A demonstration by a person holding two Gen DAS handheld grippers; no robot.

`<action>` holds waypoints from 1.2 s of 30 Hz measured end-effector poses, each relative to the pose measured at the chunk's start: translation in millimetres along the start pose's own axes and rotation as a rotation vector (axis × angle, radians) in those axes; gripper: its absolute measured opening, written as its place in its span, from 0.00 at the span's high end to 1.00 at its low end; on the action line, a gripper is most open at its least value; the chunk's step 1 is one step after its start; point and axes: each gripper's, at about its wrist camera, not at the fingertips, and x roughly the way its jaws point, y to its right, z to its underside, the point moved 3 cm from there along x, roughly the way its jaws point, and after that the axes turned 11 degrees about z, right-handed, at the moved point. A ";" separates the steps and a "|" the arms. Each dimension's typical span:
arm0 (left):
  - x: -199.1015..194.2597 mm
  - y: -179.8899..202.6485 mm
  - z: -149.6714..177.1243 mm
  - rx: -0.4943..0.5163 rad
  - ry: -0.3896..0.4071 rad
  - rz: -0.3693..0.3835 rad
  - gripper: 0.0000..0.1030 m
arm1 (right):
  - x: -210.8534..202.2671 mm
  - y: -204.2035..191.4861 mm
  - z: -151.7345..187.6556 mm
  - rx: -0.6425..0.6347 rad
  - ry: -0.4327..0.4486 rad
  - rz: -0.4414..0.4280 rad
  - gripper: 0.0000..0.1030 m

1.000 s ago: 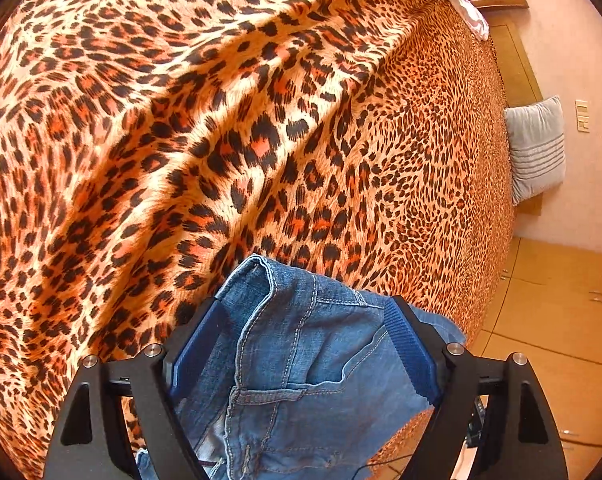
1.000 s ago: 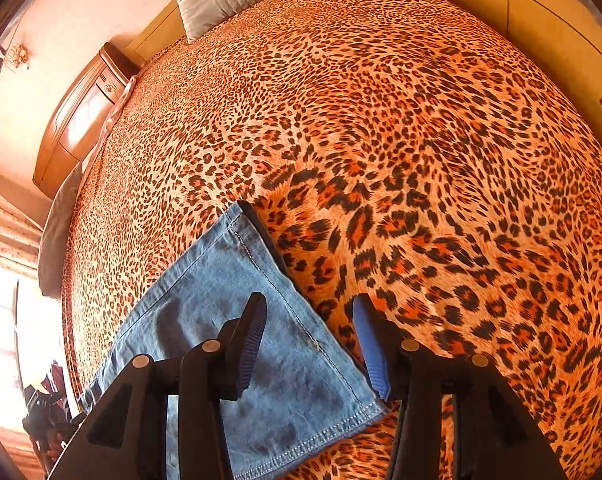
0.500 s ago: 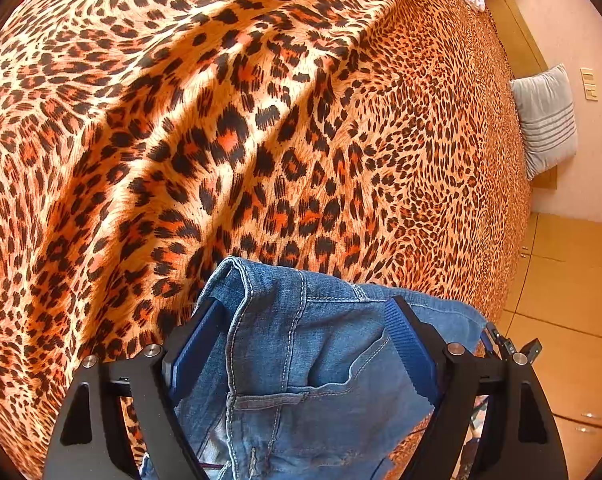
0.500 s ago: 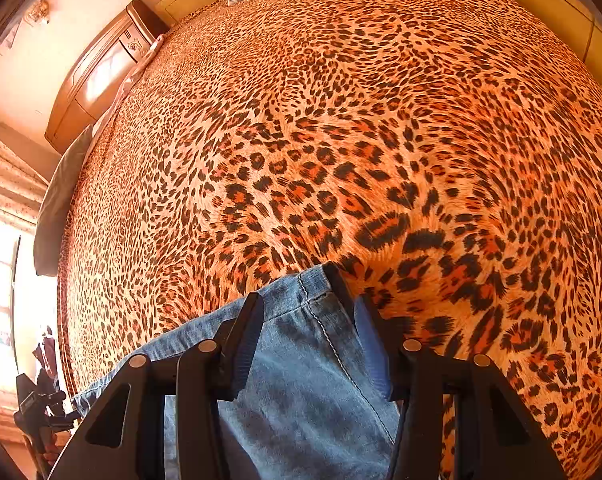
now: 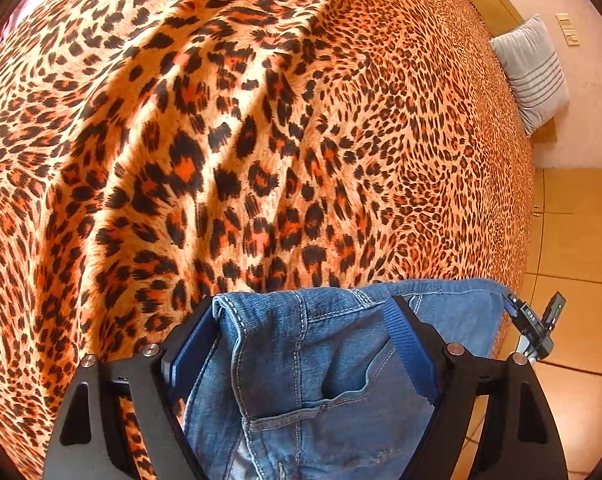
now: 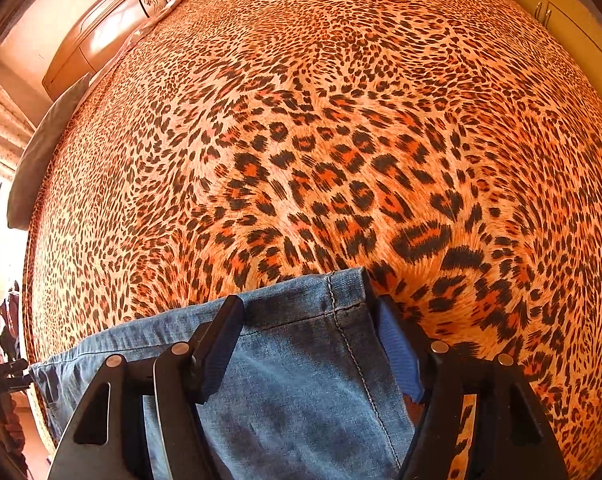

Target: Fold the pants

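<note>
Denim is filling the space between both pairs of tongs. In the left wrist view the pants (image 5: pixel 313 364), blue jeans, are lying with their waistband end bunched between the fingers of the left tongs (image 5: pixel 303 348); a pocket seam and double stitching are showing, and more of the garment is stretching off to the right along the edge of the bed (image 5: pixel 261 140). The left tongs are standing spread wide, their blue pads pressing against either side of the bunched cloth, so they are gripping the waistband.

In the right wrist view the hemmed cuff of a pant leg is sitting between the fingers of the right tongs (image 6: pixel 307 336), the hem pointing forward over the leopard-print bedspread. The right tongs are partly spread, with the left pad resting on top of the denim and the right pad just beside the leg's edge; whether they are truly pinching the cloth I cannot tell.

Beyond the pants, a striped grey pillow (image 5: pixel 535 72) is leaning at the far side of the bed, and a wooden headboard (image 6: pixel 109 28) is standing at the upper left.
</note>
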 end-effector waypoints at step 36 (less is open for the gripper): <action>-161.6 64.5 228.4 0.440 0.245 -0.028 0.73 | -273.6 107.6 314.4 0.355 0.358 -0.118 0.84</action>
